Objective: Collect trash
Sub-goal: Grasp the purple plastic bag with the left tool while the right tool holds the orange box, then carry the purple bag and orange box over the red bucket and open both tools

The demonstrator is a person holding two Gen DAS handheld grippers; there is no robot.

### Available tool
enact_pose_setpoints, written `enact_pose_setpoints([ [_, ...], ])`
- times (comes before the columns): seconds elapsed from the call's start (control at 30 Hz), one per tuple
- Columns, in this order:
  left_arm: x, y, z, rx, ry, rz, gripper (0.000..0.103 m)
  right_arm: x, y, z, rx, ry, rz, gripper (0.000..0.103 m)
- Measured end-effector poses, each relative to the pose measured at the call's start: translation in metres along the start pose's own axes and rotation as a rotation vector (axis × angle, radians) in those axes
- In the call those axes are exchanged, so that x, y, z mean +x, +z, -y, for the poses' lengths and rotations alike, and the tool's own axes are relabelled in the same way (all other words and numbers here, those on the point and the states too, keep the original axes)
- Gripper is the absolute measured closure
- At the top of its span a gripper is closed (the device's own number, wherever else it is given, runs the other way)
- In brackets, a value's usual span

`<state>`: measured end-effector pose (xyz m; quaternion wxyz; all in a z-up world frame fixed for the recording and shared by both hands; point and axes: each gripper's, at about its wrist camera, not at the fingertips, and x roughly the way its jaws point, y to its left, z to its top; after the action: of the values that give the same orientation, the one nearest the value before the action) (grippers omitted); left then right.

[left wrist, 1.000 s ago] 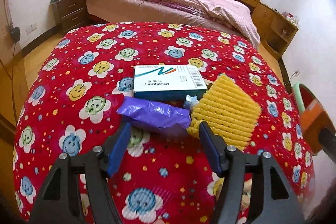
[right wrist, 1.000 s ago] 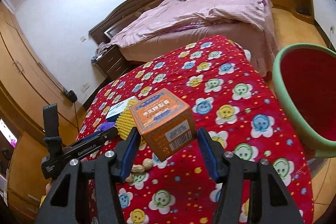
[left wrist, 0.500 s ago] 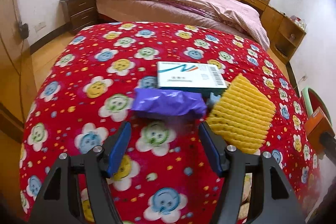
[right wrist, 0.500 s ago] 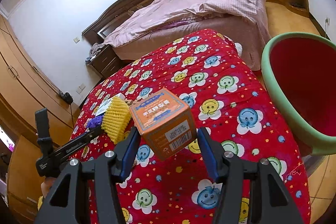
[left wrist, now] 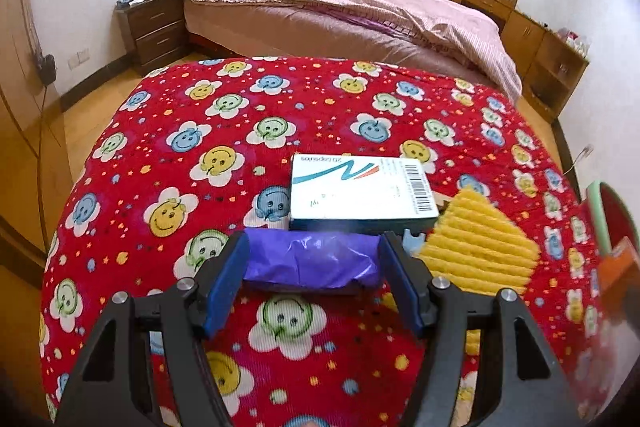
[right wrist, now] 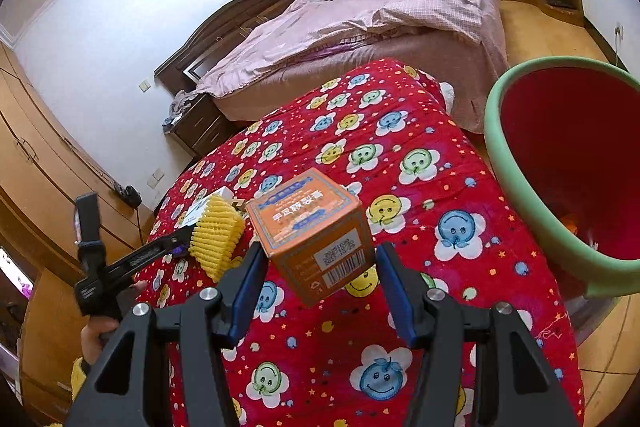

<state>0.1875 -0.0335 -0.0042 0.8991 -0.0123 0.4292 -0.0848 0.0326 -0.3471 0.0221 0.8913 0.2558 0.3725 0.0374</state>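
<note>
Crumpled purple plastic, a bag or wrapper [left wrist: 312, 262], lies on the red quilt printed with smiling flowers [left wrist: 224, 115], squarely between the blue pads of the left gripper [left wrist: 313, 281]; the pads reach both its ends, though whether they press it or only bracket it cannot be told, and its underside is hidden in shadow. Just behind it sits a flat white and teal capsule box with a barcode [left wrist: 360, 193], and to the right a ribbed yellow foam fruit sleeve [left wrist: 480, 243], whose near corner is cut off by the right-hand finger; a small pale blue scrap [left wrist: 412, 239] peeks out between box and sleeve, too small to identify. At the far right edge an orange shape is blurred.

From the right wrist, the right gripper [right wrist: 318, 273] holds an orange cardboard carton with blue lettering and a barcode [right wrist: 312, 231] tilted above the quilt, its pads clamped on its lower sides; the carton's base is hidden behind the fingers. The red bin with a green rim [right wrist: 496, 115] stands beside the quilt's right edge, its far side cut off; something orange lies inside, hard to make out.
</note>
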Motion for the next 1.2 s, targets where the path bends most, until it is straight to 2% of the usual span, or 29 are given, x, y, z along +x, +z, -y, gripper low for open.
enact_pose_setpoints([
  [0.13,0.000,-0.002,0.002,0.012,0.015,0.009,0.036,-0.001,0.000,0.002,0.004,0.002,0.001,0.044],
  [0.3,-0.005,-0.008,-0.003,-0.037,0.011,-0.003,0.036,-0.001,0.000,0.003,0.006,0.004,0.003,0.044],
  [0.43,0.000,-0.013,-0.002,-0.042,0.017,-0.023,0.031,-0.003,0.000,0.004,0.007,0.006,0.007,0.044],
  [0.63,0.004,-0.011,-0.005,-0.049,0.001,-0.002,0.033,-0.010,0.000,0.004,0.007,0.002,0.022,0.044],
  [0.73,-0.001,-0.013,-0.008,-0.051,-0.005,0.013,0.039,-0.012,0.000,0.005,0.009,-0.003,0.029,0.044],
  [0.8,-0.007,-0.014,-0.009,-0.059,-0.013,0.018,0.048,-0.014,0.000,0.006,0.011,-0.003,0.033,0.044],
  [0.97,-0.028,-0.020,-0.012,-0.086,-0.055,0.035,0.058,-0.021,-0.001,0.007,0.015,-0.002,0.046,0.044],
  [1.0,-0.035,-0.023,-0.012,-0.092,-0.066,0.044,0.071,-0.022,-0.002,0.007,0.016,-0.003,0.048,0.044],
  [1.03,-0.039,-0.024,-0.012,-0.094,-0.075,0.047,0.089,-0.023,-0.002,0.007,0.016,-0.003,0.050,0.044],
  [1.07,-0.042,-0.025,-0.012,-0.098,-0.089,0.040,0.099,-0.025,-0.003,0.007,0.017,-0.003,0.051,0.044],
  [1.13,-0.050,-0.027,-0.013,-0.119,-0.130,0.034,0.099,-0.030,-0.005,0.007,0.015,-0.003,0.057,0.044],
  [1.2,-0.058,-0.030,-0.012,-0.113,-0.139,0.039,0.099,-0.035,-0.007,0.006,0.017,0.000,0.063,0.044],
])
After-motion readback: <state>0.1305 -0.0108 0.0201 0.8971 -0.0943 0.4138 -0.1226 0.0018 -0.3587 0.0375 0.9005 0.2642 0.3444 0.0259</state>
